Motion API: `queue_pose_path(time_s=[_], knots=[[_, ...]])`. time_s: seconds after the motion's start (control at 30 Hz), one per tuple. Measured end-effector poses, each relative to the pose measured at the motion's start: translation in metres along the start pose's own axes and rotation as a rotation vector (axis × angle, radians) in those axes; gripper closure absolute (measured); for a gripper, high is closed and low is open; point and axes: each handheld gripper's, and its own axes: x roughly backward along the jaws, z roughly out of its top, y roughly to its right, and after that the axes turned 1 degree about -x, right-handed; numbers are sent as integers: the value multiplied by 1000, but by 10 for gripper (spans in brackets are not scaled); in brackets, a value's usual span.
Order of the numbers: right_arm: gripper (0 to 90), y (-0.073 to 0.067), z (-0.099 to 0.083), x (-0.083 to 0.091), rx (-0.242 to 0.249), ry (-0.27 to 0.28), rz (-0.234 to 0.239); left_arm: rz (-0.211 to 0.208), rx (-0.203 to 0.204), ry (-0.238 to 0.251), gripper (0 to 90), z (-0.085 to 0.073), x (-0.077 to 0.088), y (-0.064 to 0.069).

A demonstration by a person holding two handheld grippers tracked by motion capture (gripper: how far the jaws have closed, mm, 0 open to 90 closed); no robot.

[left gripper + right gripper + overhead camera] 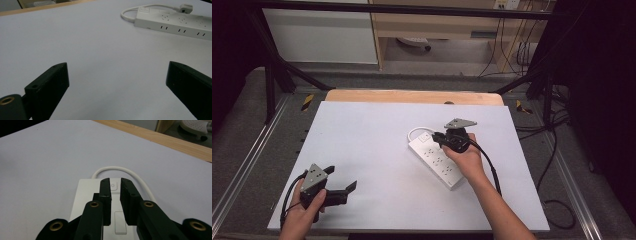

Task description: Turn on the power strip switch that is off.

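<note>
From above, a white board (pixel 377 150) covered most of a wooden table (pixel 412 96), and a white power strip (pixel 435 161) lay on it right of centre, running diagonally from its far-left end to its near-right end. The person's right hand (pixel 468 159) rested over the strip, holding the right gripper (pixel 448 138) down at the strip's far end. At the near-left corner of the board the left hand (pixel 304 212) held the left gripper (pixel 343 178), well apart from the strip, its jaws spread wide and pointing right over bare board.

The left gripper view showed what the high view hid under the hand: the strip's side face with pairs of slots, three groups of sockets on top, and a white cord (pixel 130 11) looping from its left end back to a plug (pixel 186 8) lying behind the strip. Both black jaws stood far apart at the bottom corners, nothing between them.

The right gripper view gave the closest look: the jaws were narrow, with a slim gap, hovering just over the strip's top. Between the tips sat a small square power button (pixel 114 186), and nearer, a rectangular white rocker switch (pixel 120 223). Whether the jaws touched the strip could not be told. The cord curved off past the far end
</note>
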Motion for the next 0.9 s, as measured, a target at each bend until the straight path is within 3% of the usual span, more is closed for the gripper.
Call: queue_pose_path(time_s=[0.37, 0.63, 0.9], knots=[[706, 5, 4, 13, -18, 34, -6, 1, 4, 1, 47, 0, 0, 0], [503, 5, 7, 17, -35, 47, -2, 5, 4, 0, 47, 0, 1, -2], [447, 5, 9, 23, -38, 62, 9, 5, 2, 0, 47, 0, 1, -1]])
